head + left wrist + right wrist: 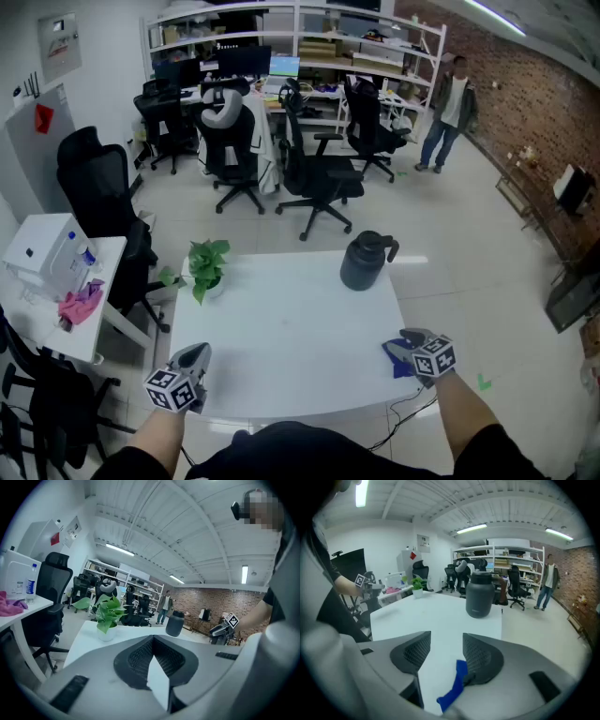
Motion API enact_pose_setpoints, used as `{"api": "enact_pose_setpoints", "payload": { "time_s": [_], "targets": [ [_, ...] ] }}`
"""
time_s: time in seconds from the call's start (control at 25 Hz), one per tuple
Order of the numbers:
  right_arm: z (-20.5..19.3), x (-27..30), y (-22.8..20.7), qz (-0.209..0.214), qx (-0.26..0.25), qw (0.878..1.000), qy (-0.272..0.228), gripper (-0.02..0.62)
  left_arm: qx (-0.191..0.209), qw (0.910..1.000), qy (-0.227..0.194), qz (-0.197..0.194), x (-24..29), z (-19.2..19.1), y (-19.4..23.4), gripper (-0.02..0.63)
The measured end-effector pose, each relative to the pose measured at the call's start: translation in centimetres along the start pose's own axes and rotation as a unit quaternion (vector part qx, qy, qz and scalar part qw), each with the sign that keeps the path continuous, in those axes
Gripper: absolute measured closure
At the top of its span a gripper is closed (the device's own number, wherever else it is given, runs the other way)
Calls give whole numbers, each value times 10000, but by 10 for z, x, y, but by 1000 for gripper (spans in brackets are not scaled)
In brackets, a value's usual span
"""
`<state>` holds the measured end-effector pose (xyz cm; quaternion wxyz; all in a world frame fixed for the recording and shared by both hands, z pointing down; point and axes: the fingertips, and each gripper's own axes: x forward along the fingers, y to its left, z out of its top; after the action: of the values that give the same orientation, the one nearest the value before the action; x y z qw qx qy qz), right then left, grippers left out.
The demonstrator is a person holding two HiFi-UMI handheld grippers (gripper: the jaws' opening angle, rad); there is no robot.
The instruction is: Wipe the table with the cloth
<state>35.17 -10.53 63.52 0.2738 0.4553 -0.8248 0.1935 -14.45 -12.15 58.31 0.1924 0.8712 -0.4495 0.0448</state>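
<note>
The blue cloth [403, 368] lies bunched on the white table [291, 328] near its front right corner. My right gripper [401, 343] hovers just over it. In the right gripper view the jaws [446, 639] stand apart over bare tabletop, and the cloth [457, 684] lies against the underside of the right jaw, not pinched between the pads. My left gripper [195, 354] is at the table's front left corner, and in its own view the pads [152, 641] meet with nothing between them.
A potted plant [206, 267] stands at the table's back left and a dark jug [366, 261] at its back right. A side table [56, 281] with a pink cloth is to the left. Office chairs [314, 173] and a standing person [448, 112] are beyond.
</note>
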Motion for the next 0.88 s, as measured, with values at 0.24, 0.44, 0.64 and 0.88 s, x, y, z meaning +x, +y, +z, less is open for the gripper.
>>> {"api": "enact_pose_setpoints", "payload": {
  "time_s": [0.24,0.44,0.64,0.88],
  "targets": [
    [-65,3,-28,-129,-289,9916,1250,273,-37,9999,22,93,3,1,5,606],
    [-109,13,-35,-246,-520,9813,1837,259,-37,9998,72,181,5,1,11,606],
    [-126,22,-39,-222,-721,9744,2120,261,-23,9996,128,244,11,1,20,606],
    [-135,37,-41,-27,-972,9696,2245,367,-63,9994,164,298,25,1,34,606]
  ]
}}
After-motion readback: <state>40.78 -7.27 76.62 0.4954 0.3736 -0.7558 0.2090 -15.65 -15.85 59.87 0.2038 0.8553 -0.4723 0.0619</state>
